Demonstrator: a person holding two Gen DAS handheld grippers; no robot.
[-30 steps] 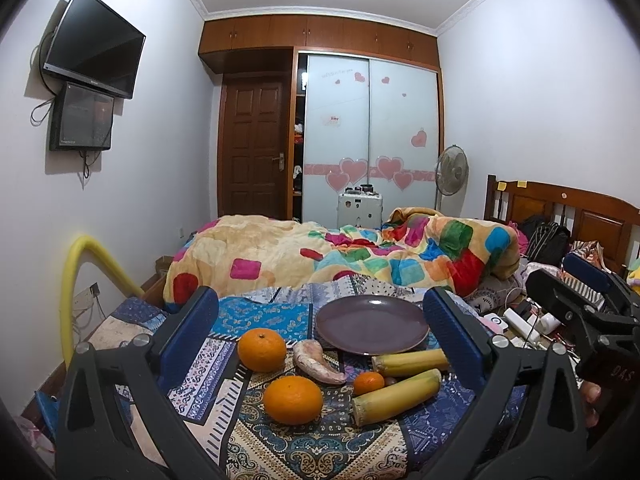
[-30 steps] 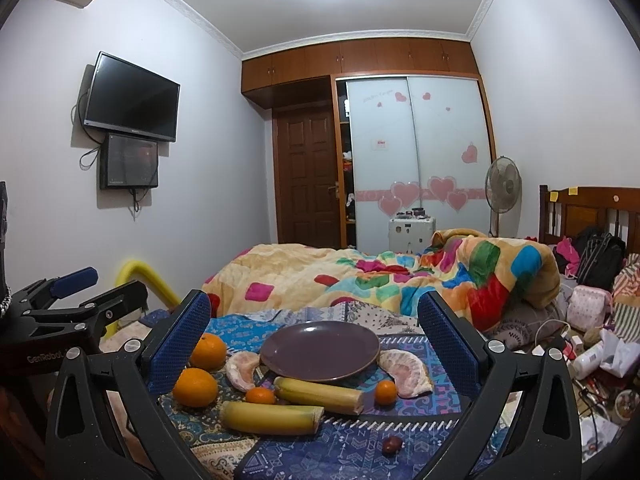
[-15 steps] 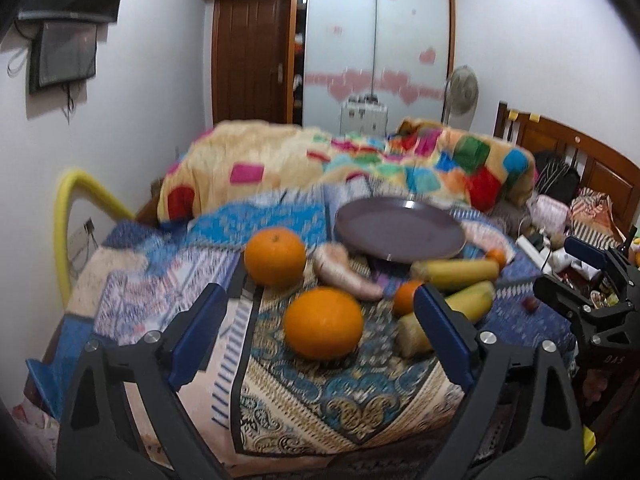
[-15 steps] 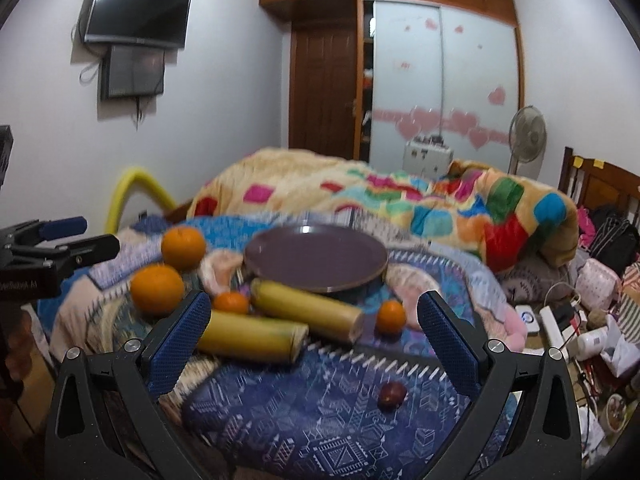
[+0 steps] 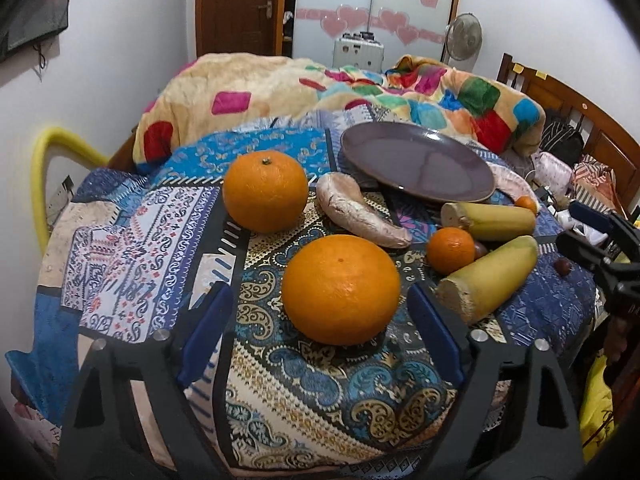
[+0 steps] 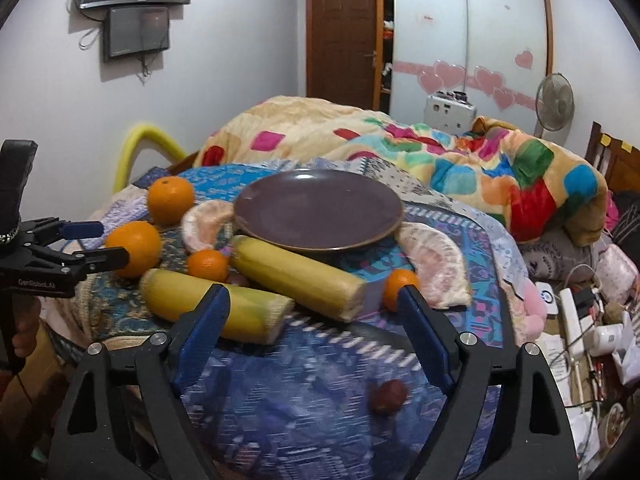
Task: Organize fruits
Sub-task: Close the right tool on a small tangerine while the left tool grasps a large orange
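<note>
Fruit's all scattered on the patterned quilt (image 5: 320, 384) around a smooth, round purple plate (image 5: 416, 162) with nothing on it. Left gripper (image 5: 322, 334) sits low, blue pads spread wide either side of a dimpled big orange (image 5: 340, 288), not touching it. Right gripper (image 6: 312, 326) hangs wide apart too, holding nothing, aimed at two stubby cut bananas (image 6: 296, 276).

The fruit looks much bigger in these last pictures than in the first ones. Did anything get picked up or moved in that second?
Nothing was picked up. Both claws came down and closer: the left claw now frames the nearest orange without touching it, and the right claw is nearing the two bananas. Both are open and empty. The fruit and the bare purple plate lie where they were.
</note>
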